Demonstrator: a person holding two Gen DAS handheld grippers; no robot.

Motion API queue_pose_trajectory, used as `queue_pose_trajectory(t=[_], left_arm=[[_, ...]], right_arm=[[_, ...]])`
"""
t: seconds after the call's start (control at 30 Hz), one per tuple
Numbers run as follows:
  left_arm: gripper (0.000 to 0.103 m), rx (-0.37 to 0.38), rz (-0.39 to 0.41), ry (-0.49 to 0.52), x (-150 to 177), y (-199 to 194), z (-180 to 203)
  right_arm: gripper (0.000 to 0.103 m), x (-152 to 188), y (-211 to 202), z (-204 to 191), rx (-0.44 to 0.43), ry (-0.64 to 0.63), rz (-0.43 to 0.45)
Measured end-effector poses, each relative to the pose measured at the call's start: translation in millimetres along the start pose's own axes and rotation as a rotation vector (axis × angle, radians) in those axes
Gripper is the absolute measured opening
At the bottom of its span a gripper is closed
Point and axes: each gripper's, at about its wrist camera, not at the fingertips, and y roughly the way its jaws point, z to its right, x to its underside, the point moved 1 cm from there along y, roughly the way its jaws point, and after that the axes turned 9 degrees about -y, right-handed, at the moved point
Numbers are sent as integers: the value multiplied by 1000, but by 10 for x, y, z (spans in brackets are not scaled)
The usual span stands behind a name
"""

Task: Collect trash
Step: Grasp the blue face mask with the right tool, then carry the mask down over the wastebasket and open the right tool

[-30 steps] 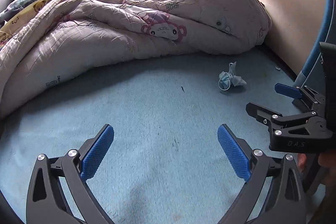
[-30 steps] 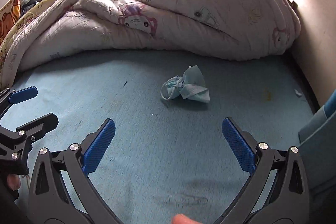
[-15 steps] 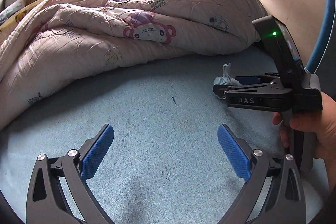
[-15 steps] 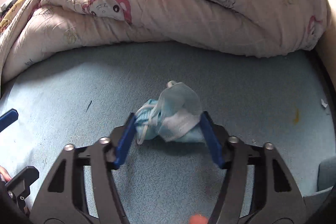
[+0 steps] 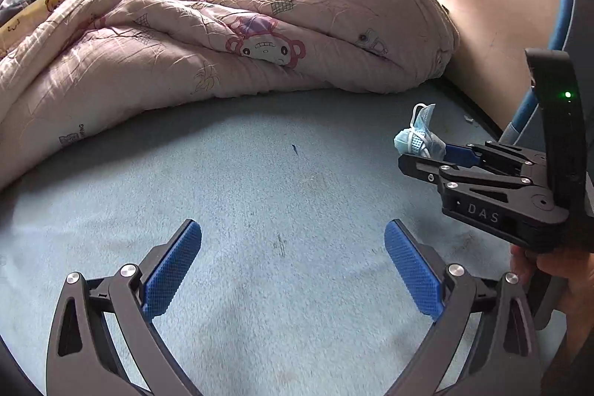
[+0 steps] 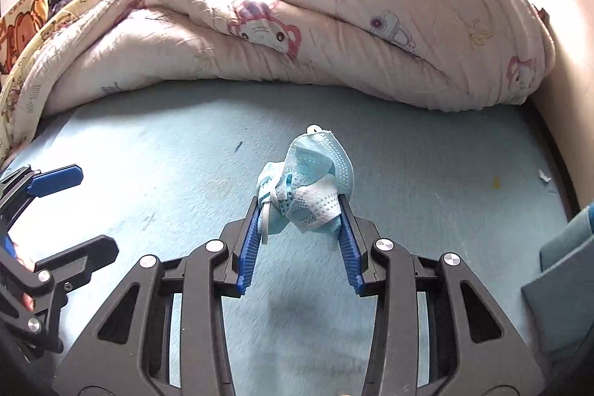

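Blue crumpled mask (image 6: pixel 306 190) between closing right tongs (image 6: pixel 300 232), left wrist view shows holding hand (image 5: pixel 553 270)

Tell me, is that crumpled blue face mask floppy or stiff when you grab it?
Probably floppy: the face mask bunches into folds between the closing right gripper fingers. Likely very light, since its thin fabric stands up unsupported. Its loose ear loop dangles, so it might snag.
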Motion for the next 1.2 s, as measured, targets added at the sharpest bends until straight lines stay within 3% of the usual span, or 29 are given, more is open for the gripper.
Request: queue_pose_trajectory(t=[0.27, 0.73, 0.97, 1.2], left_arm=[[97, -4, 25, 21, 607, -859, 0], [97, -54, 13, 125, 2245, -2243, -95], [97, -35, -9, 113, 3098, -2441, -125], [97, -24, -76, 87, 3880, -2126, -171]], right_arm=[[37, 557, -904, -779, -44, -58, 36], [37, 1828, -2084, -1688, -130, -98, 51], [37, 2541, -2347, -2059, -151, -128, 21], [37, 3276, -2204, -2382, -189, -120, -49]])
